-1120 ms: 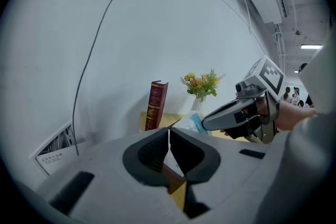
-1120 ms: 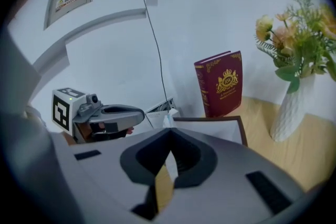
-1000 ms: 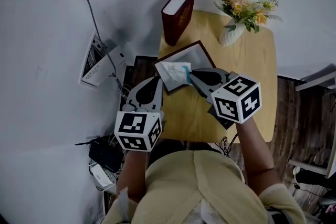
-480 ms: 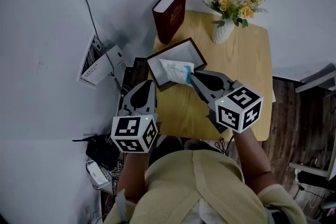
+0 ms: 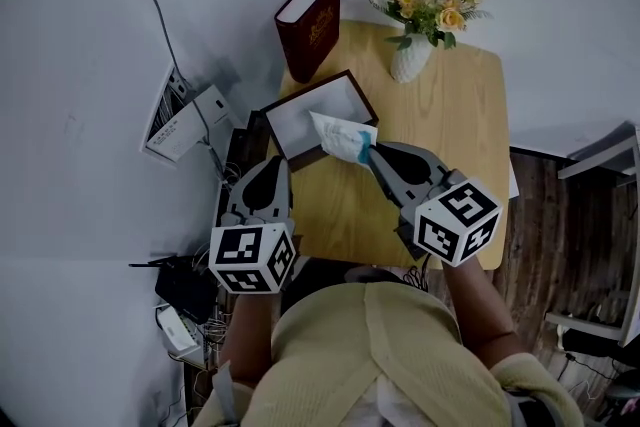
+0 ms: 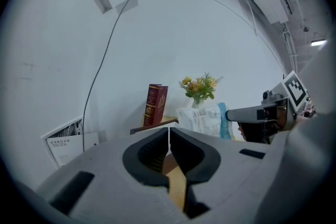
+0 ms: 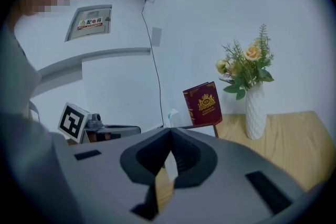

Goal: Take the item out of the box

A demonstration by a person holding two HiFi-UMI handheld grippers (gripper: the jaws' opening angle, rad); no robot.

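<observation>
- Two hand-held grippers are raised over the near side of a wooden surface [image 5: 450, 165] that stands against a pale wall [image 5: 90, 35].
- The right hand-held gripper [image 5: 368, 149] has its jaws clamped on one edge of the packet [image 5: 344, 136]. In its own view a thin white edge sits pinched between the pads [image 7: 169, 136].
- The packet is a flat white pouch with a blue strip along the side nearest the jaws.
- It is held in the air. In the head view it overlaps the near right corner of the box [image 5: 300, 120].
- In the left gripper view the packet [image 6: 202, 120] hangs above the level of the box rim [image 6: 152, 126] and in front of the vase.
- The box is shallow, with a dark rim and a white inside. It lies open at the left edge of the surface.
- The left hand-held gripper [image 5: 273, 163] has its jaws together with nothing between them [image 6: 168, 131]. It points toward the box from the near left. Whether it touches the rim cannot be told.
- A dark red book [image 5: 310, 25] stands upright behind the box at the far left corner.
- A white vase [image 5: 410, 63] with yellow and peach flowers [image 5: 425, 5] stands on the far side, to the right of the book.
</observation>
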